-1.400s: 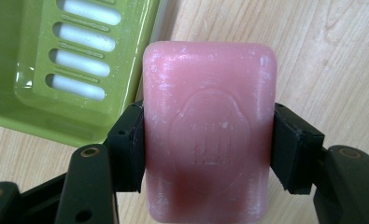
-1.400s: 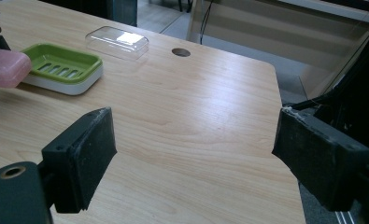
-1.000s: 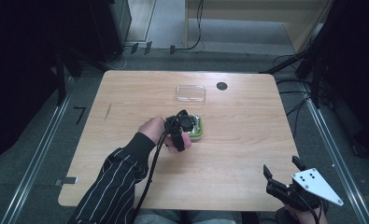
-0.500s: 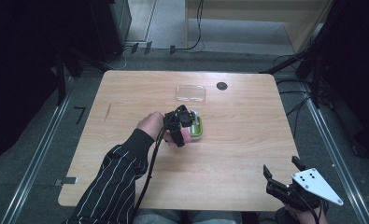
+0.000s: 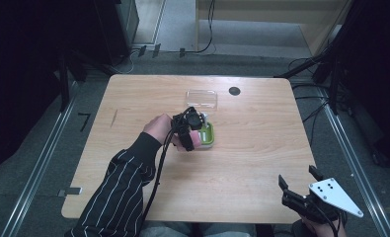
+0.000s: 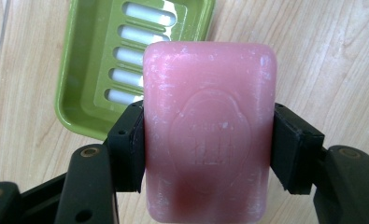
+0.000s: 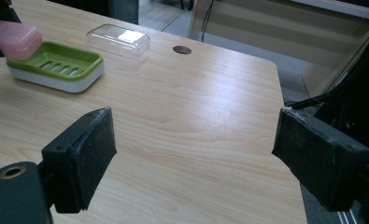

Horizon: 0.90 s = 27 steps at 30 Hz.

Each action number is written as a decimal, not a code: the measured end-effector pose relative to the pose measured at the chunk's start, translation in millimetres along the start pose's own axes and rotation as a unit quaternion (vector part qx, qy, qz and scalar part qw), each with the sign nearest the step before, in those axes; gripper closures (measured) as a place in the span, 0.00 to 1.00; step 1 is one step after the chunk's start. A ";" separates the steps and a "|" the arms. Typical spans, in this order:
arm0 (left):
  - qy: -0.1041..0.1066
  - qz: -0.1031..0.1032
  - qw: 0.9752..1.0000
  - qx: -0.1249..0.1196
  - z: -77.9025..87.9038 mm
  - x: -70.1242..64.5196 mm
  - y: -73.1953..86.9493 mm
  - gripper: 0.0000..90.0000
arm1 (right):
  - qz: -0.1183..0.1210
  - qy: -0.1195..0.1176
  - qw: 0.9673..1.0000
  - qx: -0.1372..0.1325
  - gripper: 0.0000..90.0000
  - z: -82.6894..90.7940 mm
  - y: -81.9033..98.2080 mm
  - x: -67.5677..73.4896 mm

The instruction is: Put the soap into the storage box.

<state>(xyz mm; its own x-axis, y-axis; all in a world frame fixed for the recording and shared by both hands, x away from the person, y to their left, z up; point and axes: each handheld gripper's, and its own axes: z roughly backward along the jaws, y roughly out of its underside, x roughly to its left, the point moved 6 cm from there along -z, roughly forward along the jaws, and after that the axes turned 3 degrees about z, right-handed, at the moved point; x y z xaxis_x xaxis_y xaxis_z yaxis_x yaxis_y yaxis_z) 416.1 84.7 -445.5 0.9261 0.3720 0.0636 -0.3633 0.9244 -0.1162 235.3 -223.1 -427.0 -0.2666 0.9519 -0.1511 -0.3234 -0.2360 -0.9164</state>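
Pink soap point(image 6: 209, 133), one bar with an embossed oval mark too faint to read, sits clamped between the left gripper's point(image 6: 209, 149) jaws, raised over the near edge of one green dish point(image 6: 98, 70). One clear lid point(image 5: 201, 99) lies beyond the dish. Right gripper point(image 7: 194, 158), well apart from the dish, stands wide apart.
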 end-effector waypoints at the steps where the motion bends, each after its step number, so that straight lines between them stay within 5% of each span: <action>1: 0.001 0.000 1.000 0.002 -0.2 0.3 -0.2 0.43 | 0.001 0.000 1.000 0.000 0.15 0.2 0.2 -0.3; 27: -0.001 -0.009 1.000 -0.012 4.9 12.1 -6.9 0.43 | -0.002 0.008 1.000 0.002 0.15 6.0 3.1 -2.7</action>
<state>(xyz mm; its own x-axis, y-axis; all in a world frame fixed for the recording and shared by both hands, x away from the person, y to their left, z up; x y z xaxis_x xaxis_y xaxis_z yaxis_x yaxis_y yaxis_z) 429.3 83.3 -439.2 0.9325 0.3548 0.0680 -0.3434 0.9290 -0.1378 229.6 -227.5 -427.2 -0.2514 0.9556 -0.1540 -0.3276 -0.2337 -0.9155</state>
